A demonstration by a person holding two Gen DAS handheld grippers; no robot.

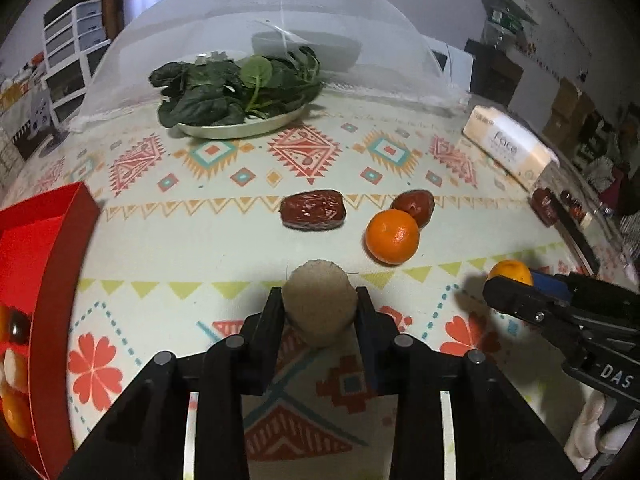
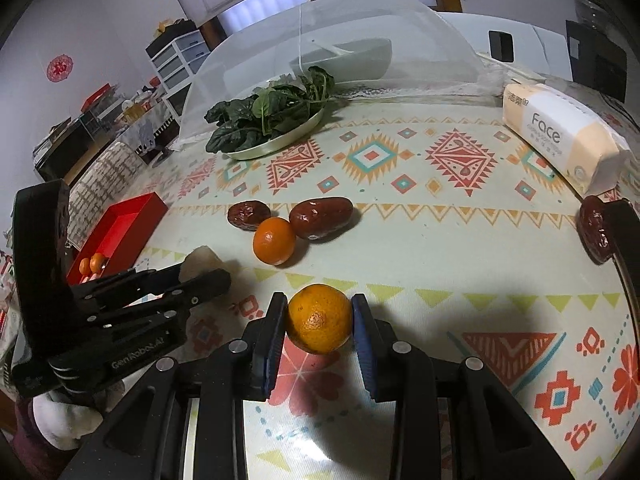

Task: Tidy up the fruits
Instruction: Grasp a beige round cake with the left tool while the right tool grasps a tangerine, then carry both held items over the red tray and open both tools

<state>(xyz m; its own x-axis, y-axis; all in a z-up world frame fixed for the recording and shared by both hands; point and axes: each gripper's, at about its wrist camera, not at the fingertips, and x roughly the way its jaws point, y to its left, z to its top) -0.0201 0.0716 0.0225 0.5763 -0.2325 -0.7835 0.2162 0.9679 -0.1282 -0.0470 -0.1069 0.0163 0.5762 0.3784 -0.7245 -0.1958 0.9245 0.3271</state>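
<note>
My left gripper is shut on a beige, rough-skinned round fruit, its pads pressing both sides just above the patterned tablecloth. My right gripper is shut on a tangerine, blue pads against its sides. In the right wrist view the left gripper sits at the left with the beige fruit in it. Loose on the cloth lie another tangerine and two dark red dates. A red box at the left holds tangerines and other fruit.
A metal plate of spinach stands at the back, in front of a white mesh food cover. A tissue pack lies at the back right. Another date rests at the table's right edge. A gloved hand holds the left gripper.
</note>
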